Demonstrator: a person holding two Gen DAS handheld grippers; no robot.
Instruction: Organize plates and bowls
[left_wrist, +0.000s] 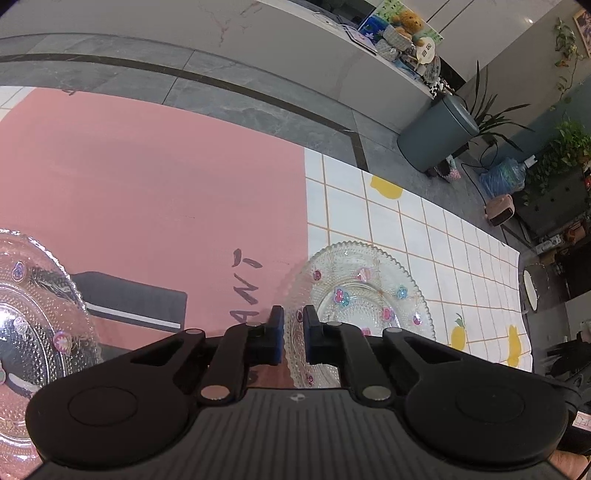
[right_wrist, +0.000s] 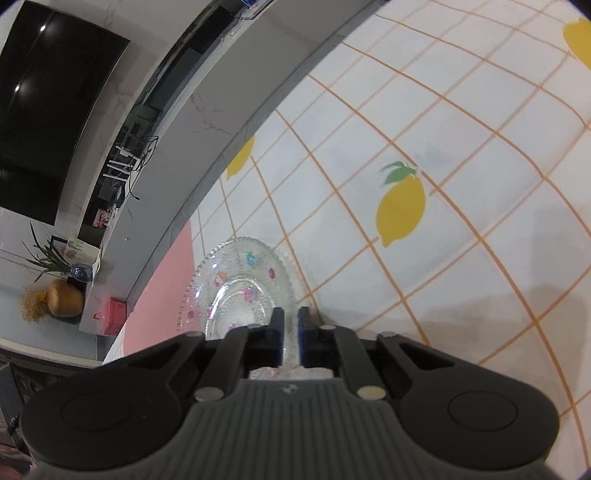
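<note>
A clear glass plate (left_wrist: 369, 291) with small coloured flowers lies across the edge of the pink mat (left_wrist: 147, 184) and the lemon-print tablecloth (left_wrist: 406, 229). My left gripper (left_wrist: 293, 325) is shut on its near left rim, which shows between the blue pads. In the right wrist view a glass plate (right_wrist: 236, 284) of the same pattern lies on the tablecloth (right_wrist: 443, 147) beside the pink mat (right_wrist: 162, 295). My right gripper (right_wrist: 291, 328) is shut on its near right rim. I cannot tell whether both views show the same plate. Neither gripper appears in the other's view.
A second glass plate (left_wrist: 26, 314) sits at the far left, next to a black block with a white stripe (left_wrist: 136, 299) on the pink mat. The table's far edge runs behind the mat. On the floor beyond it stand a grey bin (left_wrist: 436, 133) and plants.
</note>
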